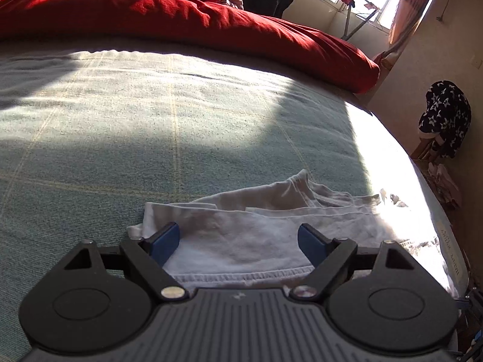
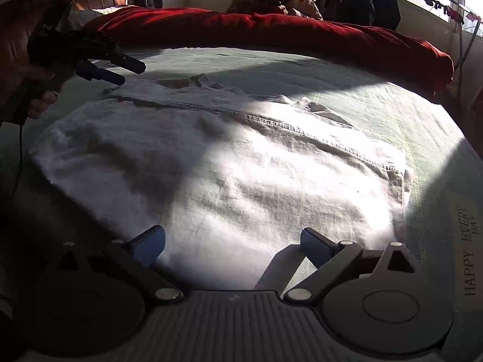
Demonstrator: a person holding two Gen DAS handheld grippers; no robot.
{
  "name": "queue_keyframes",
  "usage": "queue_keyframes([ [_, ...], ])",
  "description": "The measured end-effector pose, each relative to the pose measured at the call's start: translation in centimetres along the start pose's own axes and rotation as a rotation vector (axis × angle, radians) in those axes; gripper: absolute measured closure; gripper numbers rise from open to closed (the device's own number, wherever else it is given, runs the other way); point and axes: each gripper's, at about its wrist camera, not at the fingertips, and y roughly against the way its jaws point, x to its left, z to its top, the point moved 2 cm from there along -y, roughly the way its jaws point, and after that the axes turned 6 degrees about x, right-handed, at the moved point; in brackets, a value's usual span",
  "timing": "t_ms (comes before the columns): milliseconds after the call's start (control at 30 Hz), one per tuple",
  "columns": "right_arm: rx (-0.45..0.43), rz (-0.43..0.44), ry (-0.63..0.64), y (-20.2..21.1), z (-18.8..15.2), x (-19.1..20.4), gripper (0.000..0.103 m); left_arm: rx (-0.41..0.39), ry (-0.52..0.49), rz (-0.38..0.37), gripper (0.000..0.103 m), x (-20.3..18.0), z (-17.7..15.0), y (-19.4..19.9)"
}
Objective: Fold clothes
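Left wrist view: left gripper (image 1: 238,241) has its jaws spread wide w/ nothing pinched; blue pads (image 1: 164,242) hang over the near hem of a white shirt (image 1: 241,235). The shirt lies at 6 o'clock on the green bedsheet (image 1: 151,120), rumpled, one bunched part poking up toward 1 o'clock. A red duvet (image 1: 181,21) runs across 12 o'clock, w/ a person seated behind it. Strong sun washes out the bed edge at 3 o'clock.

Right wrist view: right gripper (image 2: 232,246) is also spread, empty, above the near edge of the shirt (image 2: 226,166), which fills the centre and looks partly folded, a stitched hem running diagonally from 10 to 3 o'clock. The left gripper (image 2: 120,69) shows at 10 o'clock, held by a hand (image 2: 39,102), over the shirt's far corner, not visibly touching it.

Risks: the next pinch could catch only the top layer, or take the sheet along w/ it, since the layers lie flat together. Glare and hard shadow hide the edges, so a corner may be misjudged and the fold come out skewed. The right side sits near the mattress edge; a sloppy drag could slide the cloth off.
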Motion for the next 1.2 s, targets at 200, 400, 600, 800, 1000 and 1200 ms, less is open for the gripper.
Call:
queue_keyframes([
  [200,-0.025,0.005,-0.038,0.1,-0.1,-1.2,0.002,-0.042,0.006,-0.127,0.018,-1.9,1.3,1.4],
  [400,-0.063,0.042,-0.102,-0.3,0.7,-2.1,0.001,0.059,0.028,-0.179,0.017,-3.7,3.3,-3.4],
  [600,-0.082,0.05,-0.137,0.1,0.4,-3.3,0.001,0.031,0.113,-0.125,0.018,-2.7,5.2,-4.7],
  [800,-0.107,0.064,-0.174,0.2,0.3,-4.6,0.0,0.088,0.053,-0.297,0.017,-6.8,4.7,-3.7],
  [1000,-0.116,0.075,-0.175,0.0,0.1,-4.8,0.0,0.117,0.059,-0.194,0.017,-6.8,5.4,-7.8],
  [1200,-0.135,0.081,-0.198,0.7,-0.6,-5.9,0.0,0.073,0.067,-0.166,0.017,-6.9,6.3,-6.1],
])
